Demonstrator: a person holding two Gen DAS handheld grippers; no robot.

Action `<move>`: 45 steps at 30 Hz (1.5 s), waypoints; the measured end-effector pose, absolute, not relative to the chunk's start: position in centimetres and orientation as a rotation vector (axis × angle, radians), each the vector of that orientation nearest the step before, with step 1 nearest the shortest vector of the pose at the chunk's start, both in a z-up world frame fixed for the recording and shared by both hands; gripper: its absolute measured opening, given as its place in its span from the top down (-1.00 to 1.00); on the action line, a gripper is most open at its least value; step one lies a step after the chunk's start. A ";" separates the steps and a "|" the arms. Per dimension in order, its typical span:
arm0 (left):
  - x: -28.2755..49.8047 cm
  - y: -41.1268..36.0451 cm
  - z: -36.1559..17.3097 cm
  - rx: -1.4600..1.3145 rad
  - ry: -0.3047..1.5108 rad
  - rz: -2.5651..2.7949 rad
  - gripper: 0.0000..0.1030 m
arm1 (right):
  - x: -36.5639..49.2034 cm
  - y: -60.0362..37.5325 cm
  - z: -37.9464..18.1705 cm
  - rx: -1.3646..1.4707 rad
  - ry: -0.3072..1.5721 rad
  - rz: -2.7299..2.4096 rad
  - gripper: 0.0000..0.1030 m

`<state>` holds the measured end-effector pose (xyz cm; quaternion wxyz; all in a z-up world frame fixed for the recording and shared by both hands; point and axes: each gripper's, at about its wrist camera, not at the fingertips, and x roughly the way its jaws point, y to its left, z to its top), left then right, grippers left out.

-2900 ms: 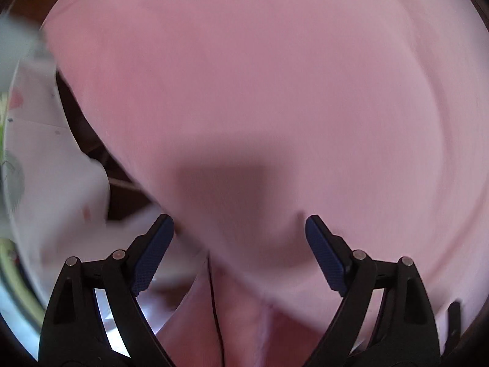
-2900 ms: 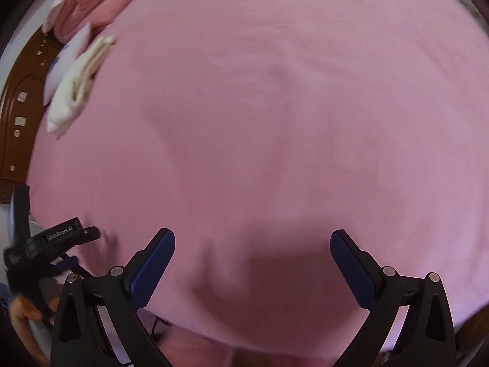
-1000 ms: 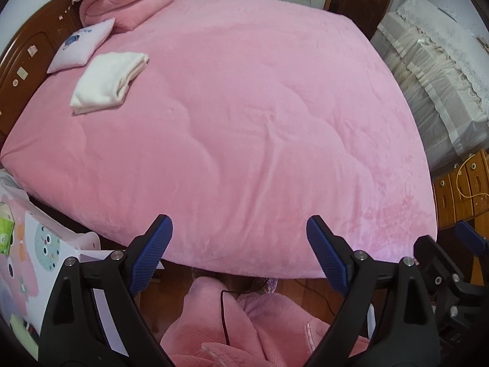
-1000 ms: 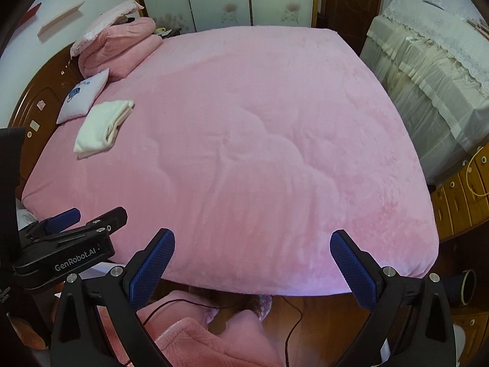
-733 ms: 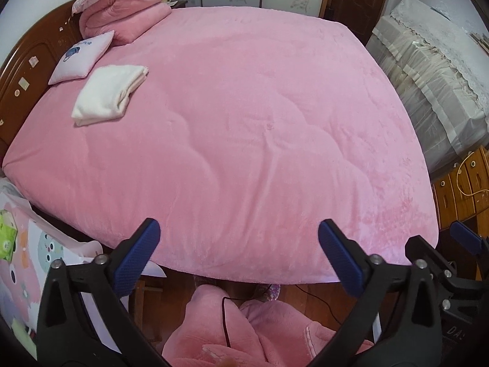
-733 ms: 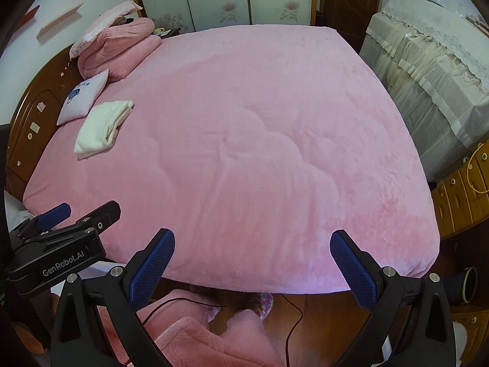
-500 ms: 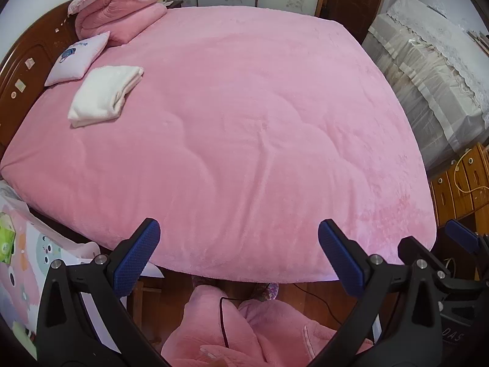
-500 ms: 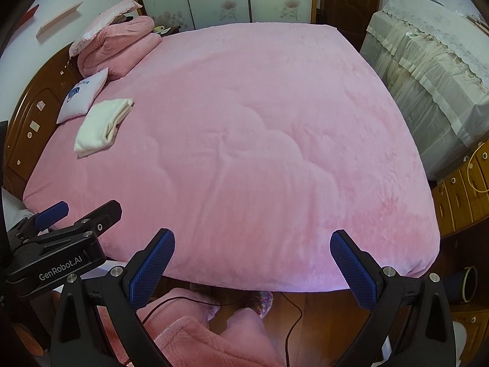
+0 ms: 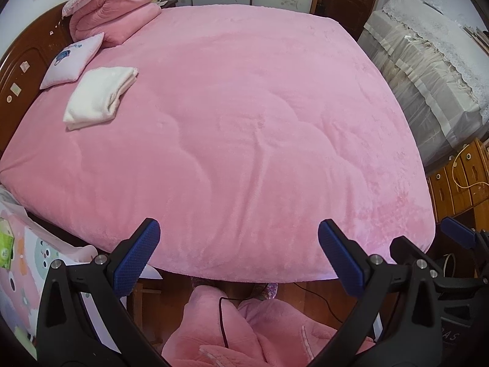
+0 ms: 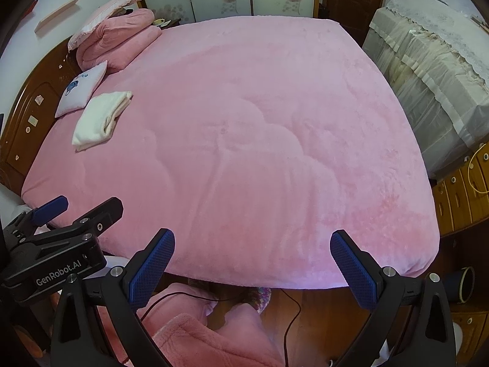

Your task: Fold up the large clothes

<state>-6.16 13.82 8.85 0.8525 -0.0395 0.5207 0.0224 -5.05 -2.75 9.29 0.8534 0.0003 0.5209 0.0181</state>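
Both tongs hang above the near edge of the bed (image 9: 244,122), spread wide with nothing between their blue pads. The left tongs (image 9: 238,253) and the right tongs (image 10: 250,260) are side by side. A folded white garment (image 9: 97,98) lies on the bed's pink cover near the headboard (image 9: 27,67), just beside a small pillow (image 9: 75,59). A folded pink quilt (image 9: 113,12) sits beyond the pillow. Below the bed's near edge is pink fleece (image 10: 195,333), probably the person's clothing.

Both grippers have drawn back from close over the pink bedspread (image 9: 244,128) to beyond the bed's near edge, and the left gripper (image 9: 238,257) has spread its jaws slightly wider.
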 end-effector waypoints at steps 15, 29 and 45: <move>-5.7 14.6 8.5 -0.065 1.096 0.046 -0.99 | -4.4 -3.6 9.2 0.004 1.110 0.043 -0.99; -5.1 16.2 8.0 -0.060 1.101 0.040 -0.99 | -4.1 -4.0 8.6 -0.005 1.115 0.052 -0.99; -4.7 16.5 7.4 -0.033 1.107 0.031 -0.99 | -2.9 -5.7 7.5 -0.006 1.123 0.060 -0.99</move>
